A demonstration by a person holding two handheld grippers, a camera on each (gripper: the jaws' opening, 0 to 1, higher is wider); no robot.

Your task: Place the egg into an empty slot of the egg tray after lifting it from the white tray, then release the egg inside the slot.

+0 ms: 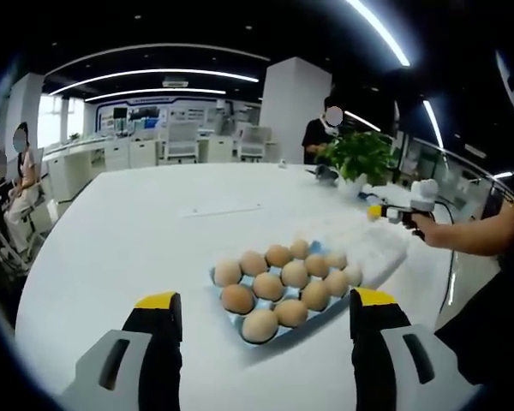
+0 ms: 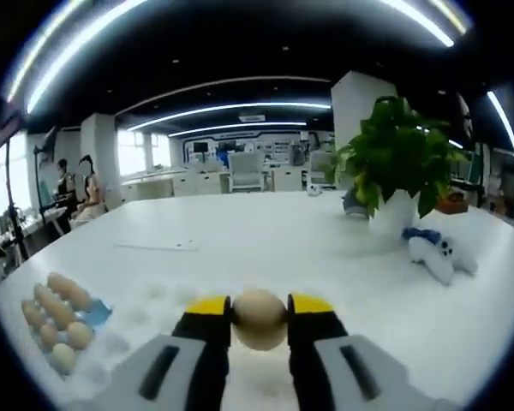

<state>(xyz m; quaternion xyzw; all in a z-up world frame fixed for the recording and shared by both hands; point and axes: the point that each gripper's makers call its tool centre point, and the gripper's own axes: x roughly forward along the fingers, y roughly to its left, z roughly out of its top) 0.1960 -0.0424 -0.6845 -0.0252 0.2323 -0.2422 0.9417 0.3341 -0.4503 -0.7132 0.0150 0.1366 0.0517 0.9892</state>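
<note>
In the right gripper view my right gripper (image 2: 259, 318) is shut on a tan egg (image 2: 259, 318), held above the table. The blue egg tray (image 2: 98, 312) lies low at the left there, with several eggs (image 2: 58, 310) in it. The left gripper view has the same blue egg tray (image 1: 230, 318) just beyond my left gripper (image 1: 265, 300), whose jaws stand wide apart with nothing between them. Several eggs (image 1: 278, 287) fill the tray's slots. A white tray (image 1: 379, 244) lies right behind it. My right gripper (image 1: 398, 214) shows above that white tray, held by a hand.
A large white table (image 1: 154, 223) carries everything. A potted green plant (image 2: 385, 167) stands at the right, with a white and blue object (image 2: 437, 248) beside it. A flat strip (image 1: 221, 210) lies mid-table. People sit and stand at the far edges.
</note>
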